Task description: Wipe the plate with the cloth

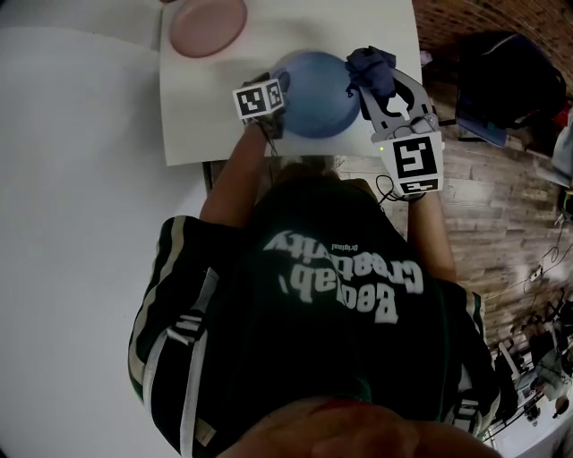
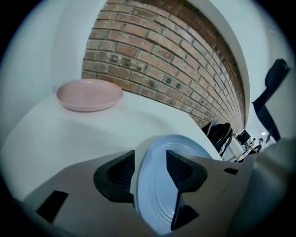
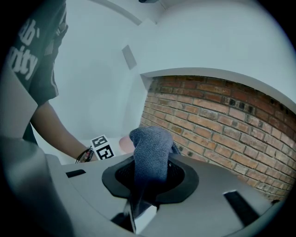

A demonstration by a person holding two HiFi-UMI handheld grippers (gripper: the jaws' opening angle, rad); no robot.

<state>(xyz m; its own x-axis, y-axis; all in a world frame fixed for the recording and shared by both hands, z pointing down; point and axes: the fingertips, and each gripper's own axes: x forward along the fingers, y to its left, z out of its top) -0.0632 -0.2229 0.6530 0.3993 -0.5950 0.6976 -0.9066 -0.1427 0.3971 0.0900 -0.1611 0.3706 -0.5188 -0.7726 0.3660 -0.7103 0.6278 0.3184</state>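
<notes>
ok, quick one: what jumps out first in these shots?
The blue plate sits towards the near edge of the white table, its rim between the wide-open jaws of the left gripper. Just right of it in the head view, the right gripper is clamped on a bunched dark blue cloth. A pink plate lies flat at the table's far side.

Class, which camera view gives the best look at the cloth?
The right gripper view: the cloth sits centre, close up, weave plain. The head view shows it small and dark. The left gripper view does not show it clearly.
</notes>
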